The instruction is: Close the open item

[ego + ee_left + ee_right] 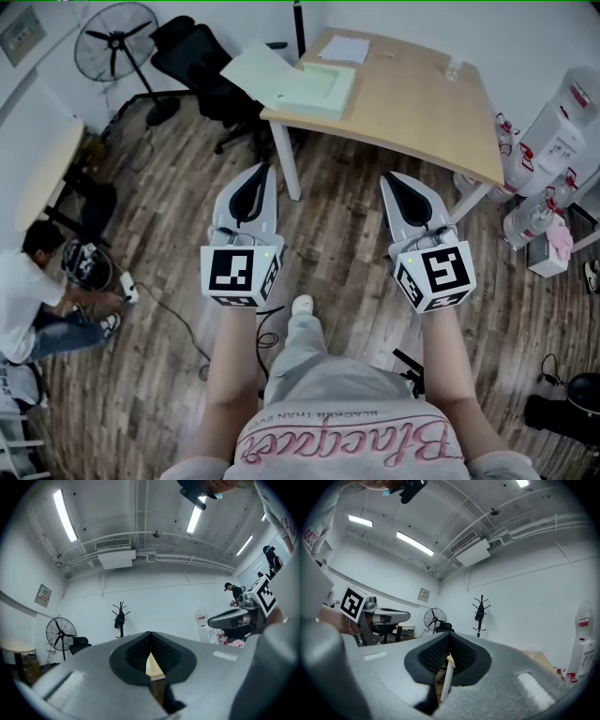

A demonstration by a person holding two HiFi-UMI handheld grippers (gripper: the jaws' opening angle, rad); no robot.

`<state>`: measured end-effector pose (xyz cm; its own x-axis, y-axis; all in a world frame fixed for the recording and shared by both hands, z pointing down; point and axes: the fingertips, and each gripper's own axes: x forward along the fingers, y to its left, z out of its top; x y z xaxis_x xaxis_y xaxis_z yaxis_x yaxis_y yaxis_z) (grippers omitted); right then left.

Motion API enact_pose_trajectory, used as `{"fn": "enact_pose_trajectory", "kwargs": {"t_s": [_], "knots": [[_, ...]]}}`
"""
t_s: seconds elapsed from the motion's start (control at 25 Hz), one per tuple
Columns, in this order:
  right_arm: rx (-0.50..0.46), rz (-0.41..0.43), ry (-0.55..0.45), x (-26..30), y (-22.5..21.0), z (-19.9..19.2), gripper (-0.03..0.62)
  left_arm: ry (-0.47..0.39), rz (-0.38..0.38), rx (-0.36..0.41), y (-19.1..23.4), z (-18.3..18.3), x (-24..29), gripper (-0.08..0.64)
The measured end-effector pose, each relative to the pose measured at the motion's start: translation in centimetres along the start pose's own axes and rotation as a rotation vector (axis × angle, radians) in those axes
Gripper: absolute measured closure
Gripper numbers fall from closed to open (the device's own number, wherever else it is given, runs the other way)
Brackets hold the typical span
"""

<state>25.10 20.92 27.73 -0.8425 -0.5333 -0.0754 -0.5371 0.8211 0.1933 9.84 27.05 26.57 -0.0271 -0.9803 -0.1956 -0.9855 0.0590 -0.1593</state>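
A pale flat box [305, 86] lies on the near-left corner of the wooden table [422, 103], its lid [251, 67] flapped open to the left. Both grippers hang over the wood floor, short of the table and apart from the box. My left gripper [266, 171] is shut and empty, its tip near the white table leg [288, 159]. My right gripper [386, 180] is shut too, with nothing held. In the left gripper view the pads [150, 633] meet at the tip; the right gripper view shows its pads [450, 634] doing the same.
A sheet of paper [345, 49] lies at the table's far side. A standing fan [117, 42] and black office chair [197, 56] stand at back left. A person [28, 291] crouches at left. Water bottles [553, 141] stand at right. Cables [187, 328] cross the floor.
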Motion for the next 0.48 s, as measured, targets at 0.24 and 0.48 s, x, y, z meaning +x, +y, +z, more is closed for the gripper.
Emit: {"fn": "enact_pose_trajectory", "kwargs": {"t_s": [0.24, 0.48], "knots": [[0.01, -0.023, 0.009, 6.3, -1.5, -1.0, 0.589, -0.001, -0.009, -0.009, 4.7, -2.0, 5.4, 0.56], [0.002, -0.032, 0.022, 13.2, -2.2, -1.8, 0.589, 0.019, -0.022, 0.004, 9.8, -3.9, 10.8, 0.554]]}}
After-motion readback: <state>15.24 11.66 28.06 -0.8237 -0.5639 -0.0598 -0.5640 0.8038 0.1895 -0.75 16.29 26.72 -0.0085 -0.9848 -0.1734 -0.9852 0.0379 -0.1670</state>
